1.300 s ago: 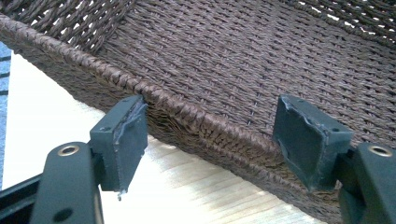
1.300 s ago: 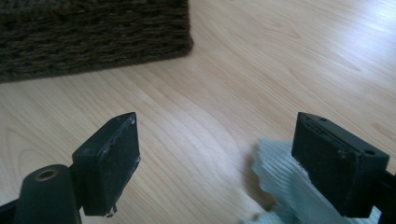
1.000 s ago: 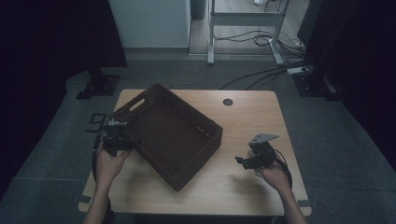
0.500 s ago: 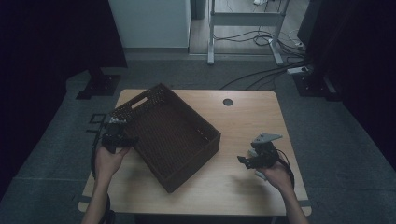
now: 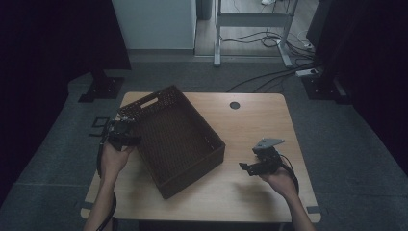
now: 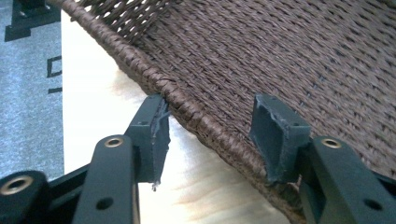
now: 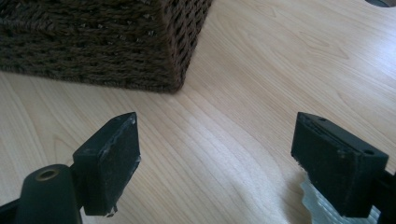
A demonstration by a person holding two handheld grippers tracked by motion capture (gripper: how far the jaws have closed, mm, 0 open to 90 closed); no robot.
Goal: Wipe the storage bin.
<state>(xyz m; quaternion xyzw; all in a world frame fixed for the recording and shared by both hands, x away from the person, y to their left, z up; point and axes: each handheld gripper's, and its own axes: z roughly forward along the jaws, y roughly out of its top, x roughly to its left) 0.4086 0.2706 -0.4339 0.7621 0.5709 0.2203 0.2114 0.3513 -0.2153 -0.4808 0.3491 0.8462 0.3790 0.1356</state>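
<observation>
High view: one woven basket [image 5: 178,139], two grippers—left gripper [image 5: 126,135] jaws closing astride its rim, right gripper [image 5: 254,166] jaws spread.

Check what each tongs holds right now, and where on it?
Left tongs straddle the basket rim, jaws just been closing, not yet clamped. Right tongs open over bare table.

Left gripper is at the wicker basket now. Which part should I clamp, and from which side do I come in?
Clamp the braided rim of the basket's long left wall, coming from the table's left edge. The left gripper already straddles it, one jaw outside, one inside, and its jaws have just been closing without yet pinching. The rim is thick, straight and firm; the woven wall below looks more likely to flex.
</observation>
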